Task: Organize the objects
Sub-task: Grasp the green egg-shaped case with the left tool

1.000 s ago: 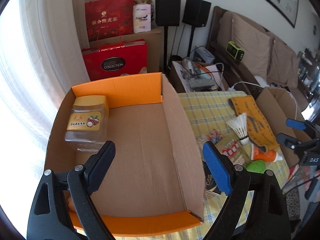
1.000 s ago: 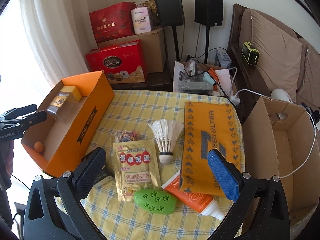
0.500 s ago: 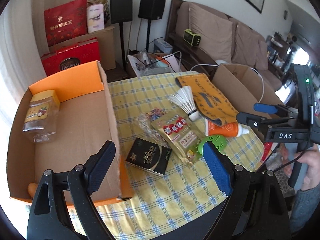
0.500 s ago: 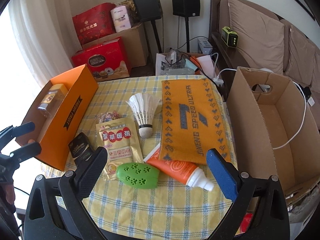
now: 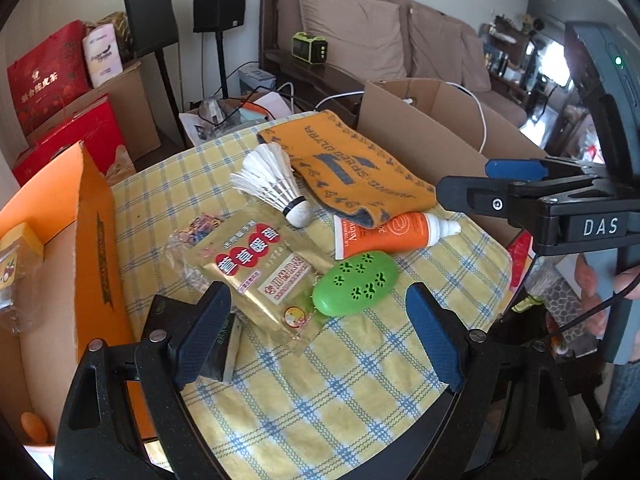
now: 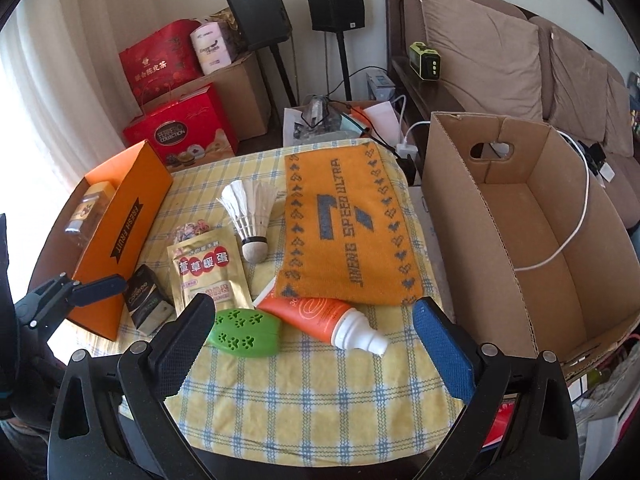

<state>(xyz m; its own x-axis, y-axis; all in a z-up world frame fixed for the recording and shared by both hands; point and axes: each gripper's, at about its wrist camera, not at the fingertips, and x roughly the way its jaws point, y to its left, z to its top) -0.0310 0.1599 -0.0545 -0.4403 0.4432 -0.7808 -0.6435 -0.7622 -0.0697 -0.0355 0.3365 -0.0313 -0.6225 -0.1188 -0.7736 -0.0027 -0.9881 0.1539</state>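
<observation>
On the yellow checked tablecloth [image 5: 320,392] lie a green oval case [image 5: 355,283] [image 6: 246,332], an orange tube [image 5: 392,234] [image 6: 332,318], a white shuttlecock [image 5: 272,184] [image 6: 250,216], a gold sachet [image 5: 260,272] [image 6: 208,272], a black packet [image 6: 146,300] and an orange towel [image 5: 352,164] [image 6: 348,224]. My left gripper [image 5: 318,334] hangs open above the near table, just short of the green case and sachet. Open as well, my right gripper [image 6: 308,348] hovers over the green case and tube. Neither holds anything.
An orange-sided box [image 6: 120,224] at the left holds a jar [image 6: 86,210] and a small orange thing [image 5: 34,426]. A tall brown carton [image 6: 520,216] with a white cable stands at the right. Red gift bags, speakers and a sofa lie beyond the table.
My left gripper swung right from over the orange box to the items on the cloth. The right gripper drifted closer to the green case and tube. Both stayed open.
</observation>
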